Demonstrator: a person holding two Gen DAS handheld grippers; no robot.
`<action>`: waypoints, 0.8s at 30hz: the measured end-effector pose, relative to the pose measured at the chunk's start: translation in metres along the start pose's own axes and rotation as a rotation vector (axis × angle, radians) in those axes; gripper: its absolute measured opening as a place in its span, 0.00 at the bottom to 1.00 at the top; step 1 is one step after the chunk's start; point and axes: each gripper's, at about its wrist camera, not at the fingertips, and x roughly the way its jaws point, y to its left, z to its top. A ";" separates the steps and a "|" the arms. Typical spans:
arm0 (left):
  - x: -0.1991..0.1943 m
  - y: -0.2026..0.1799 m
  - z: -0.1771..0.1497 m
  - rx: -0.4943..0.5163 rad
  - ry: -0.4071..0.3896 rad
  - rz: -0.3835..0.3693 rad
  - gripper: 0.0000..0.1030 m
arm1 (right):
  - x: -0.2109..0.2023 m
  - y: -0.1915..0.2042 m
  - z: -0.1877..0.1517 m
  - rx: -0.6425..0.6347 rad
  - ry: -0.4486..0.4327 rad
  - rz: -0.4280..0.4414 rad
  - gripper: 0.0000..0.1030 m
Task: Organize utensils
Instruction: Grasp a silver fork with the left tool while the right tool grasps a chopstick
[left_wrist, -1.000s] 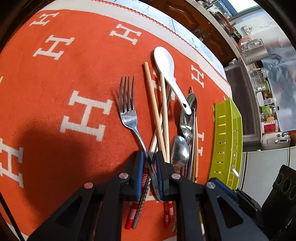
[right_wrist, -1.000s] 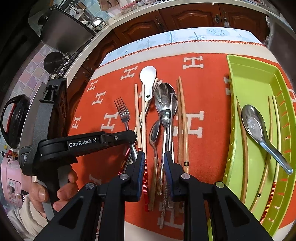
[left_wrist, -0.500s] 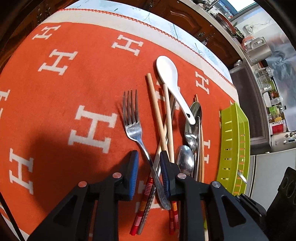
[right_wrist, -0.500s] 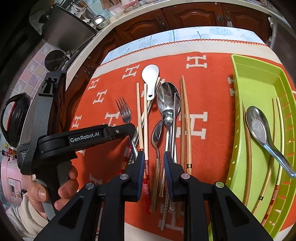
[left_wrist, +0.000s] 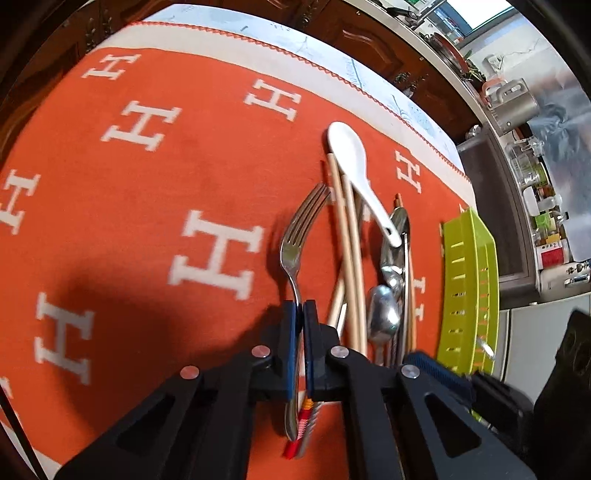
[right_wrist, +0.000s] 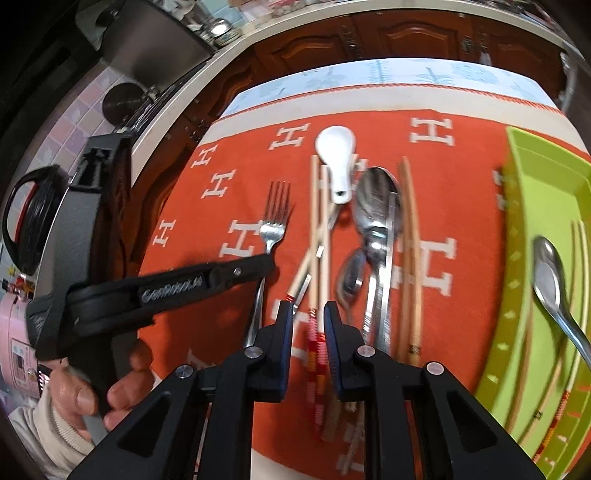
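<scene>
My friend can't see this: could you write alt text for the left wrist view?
A black two-finger left gripper is shut on a silver metal fork's handle above an orange cloth patterned with white H's; chopsticks, spoons and a green slotted plastic tray lie to the right.

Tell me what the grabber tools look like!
Both are black plastic. The right gripper and left gripper have blue ribbed pads and silver round screws. The left one has grey lettering on its side. The hand holding it wears a cream knitted sleeve.

Probably home kitchen: wooden cabinets (right_wrist: 388, 40), kettle (left_wrist: 511, 105).
</scene>
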 end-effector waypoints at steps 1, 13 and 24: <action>-0.002 0.004 -0.001 -0.003 0.000 0.003 0.01 | 0.004 0.002 0.001 -0.004 0.001 -0.004 0.14; -0.015 0.038 -0.012 -0.021 0.011 0.038 0.02 | 0.047 0.018 0.009 -0.053 0.038 -0.116 0.07; -0.015 0.032 -0.014 0.022 0.010 0.074 0.02 | 0.035 0.016 0.012 -0.063 0.005 -0.158 0.07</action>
